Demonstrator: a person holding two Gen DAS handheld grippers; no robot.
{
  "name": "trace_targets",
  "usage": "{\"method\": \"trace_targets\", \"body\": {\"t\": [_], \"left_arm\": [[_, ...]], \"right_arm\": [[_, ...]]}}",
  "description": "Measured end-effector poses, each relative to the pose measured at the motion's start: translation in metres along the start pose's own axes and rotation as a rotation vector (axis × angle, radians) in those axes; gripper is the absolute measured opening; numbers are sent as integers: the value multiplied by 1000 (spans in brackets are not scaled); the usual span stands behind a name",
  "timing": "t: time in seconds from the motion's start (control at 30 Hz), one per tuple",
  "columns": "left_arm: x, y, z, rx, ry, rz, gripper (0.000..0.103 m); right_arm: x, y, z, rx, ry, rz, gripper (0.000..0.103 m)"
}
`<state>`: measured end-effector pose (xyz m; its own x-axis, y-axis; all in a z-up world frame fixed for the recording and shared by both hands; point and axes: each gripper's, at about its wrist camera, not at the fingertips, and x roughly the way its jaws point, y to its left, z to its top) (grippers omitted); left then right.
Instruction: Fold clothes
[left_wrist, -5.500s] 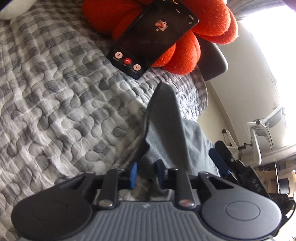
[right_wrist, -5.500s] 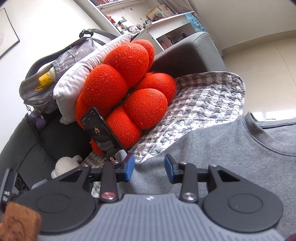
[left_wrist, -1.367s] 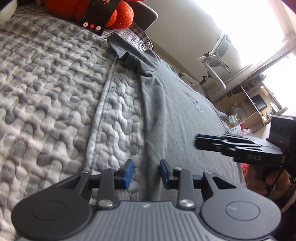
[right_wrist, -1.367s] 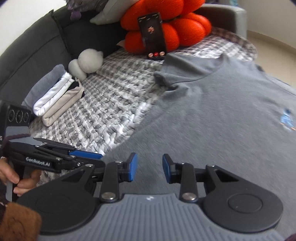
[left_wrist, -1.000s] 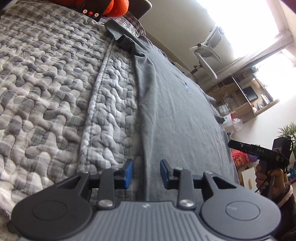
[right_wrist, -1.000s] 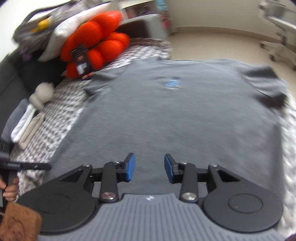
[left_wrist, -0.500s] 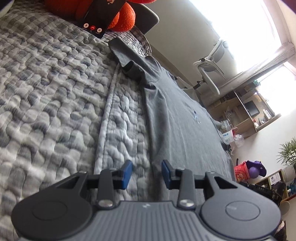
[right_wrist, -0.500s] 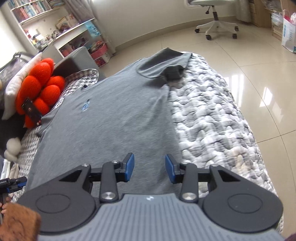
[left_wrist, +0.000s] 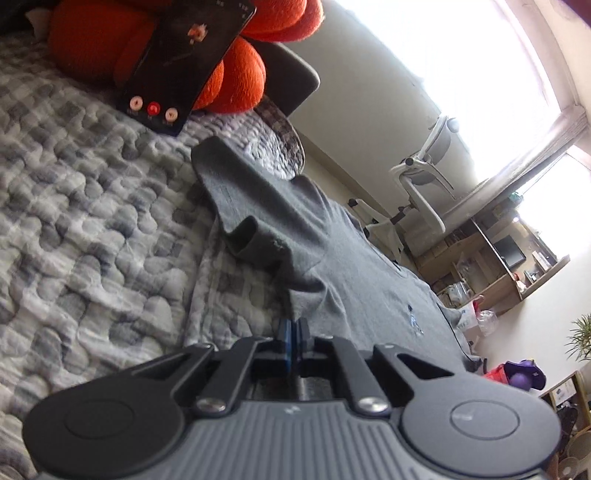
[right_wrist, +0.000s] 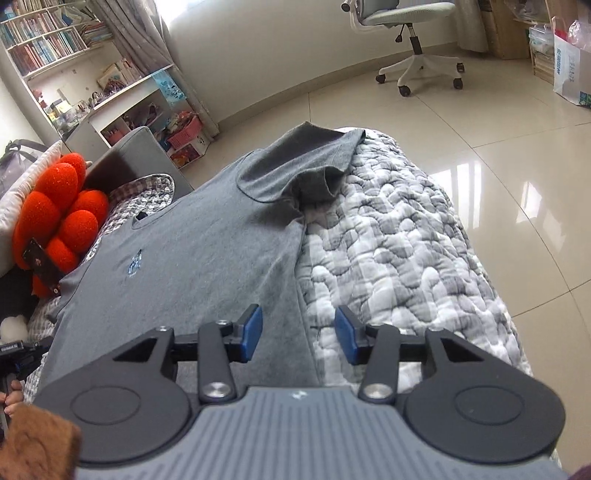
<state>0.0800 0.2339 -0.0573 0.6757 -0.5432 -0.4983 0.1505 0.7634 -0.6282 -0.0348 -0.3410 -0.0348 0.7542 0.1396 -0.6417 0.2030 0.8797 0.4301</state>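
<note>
Here the grey T-shirt (right_wrist: 207, 258) lies flat, front up, on the quilted bed (right_wrist: 399, 258), its long axis running from the hem near both tools up to the collar by the orange cushion (right_wrist: 61, 218). The left tool (left_wrist: 294, 341) has just closed and pinches the shirt's side edge on the bed's left side, fabric rising in a ridge ahead of it. The right tool (right_wrist: 298, 338) has been opening; its jaws stand apart astride the opposite side edge near the bed's right edge, holding nothing yet. Judging by this, each tool is nearest its own side seam, so the coming fold likely needs the right one to close there first.
</note>
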Motion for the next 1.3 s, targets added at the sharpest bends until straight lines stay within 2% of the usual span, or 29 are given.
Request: {"method": "trace_targets", "body": {"t": [0.1, 0.23, 0.3, 0.4, 0.53, 0.83, 1.13, 1.3], "left_arm": [[-9, -1, 6, 22, -38, 2, 2], [1, 0, 4, 46, 37, 60, 3], [-1, 3, 1, 41, 48, 66, 3], [-12, 6, -2, 15, 43, 59, 12], [-36, 1, -12, 23, 26, 56, 19], [-81, -2, -69, -24, 123, 32, 20], [-136, -3, -127, -83, 167, -23, 20], [-152, -8, -148, -92, 195, -63, 26]], "right_arm": [[5, -1, 4, -10, -12, -6, 48], [6, -2, 5, -10, -24, -11, 48], [4, -3, 4, -5, -25, -13, 48], [-1, -6, 3, 1, -25, -21, 48], [-14, -14, -3, 39, -28, -31, 48], [-52, -19, -39, 70, 21, 12, 47], [-96, -20, -86, 65, 63, 56, 44], [-115, -26, -109, 94, 65, 84, 40]]}}
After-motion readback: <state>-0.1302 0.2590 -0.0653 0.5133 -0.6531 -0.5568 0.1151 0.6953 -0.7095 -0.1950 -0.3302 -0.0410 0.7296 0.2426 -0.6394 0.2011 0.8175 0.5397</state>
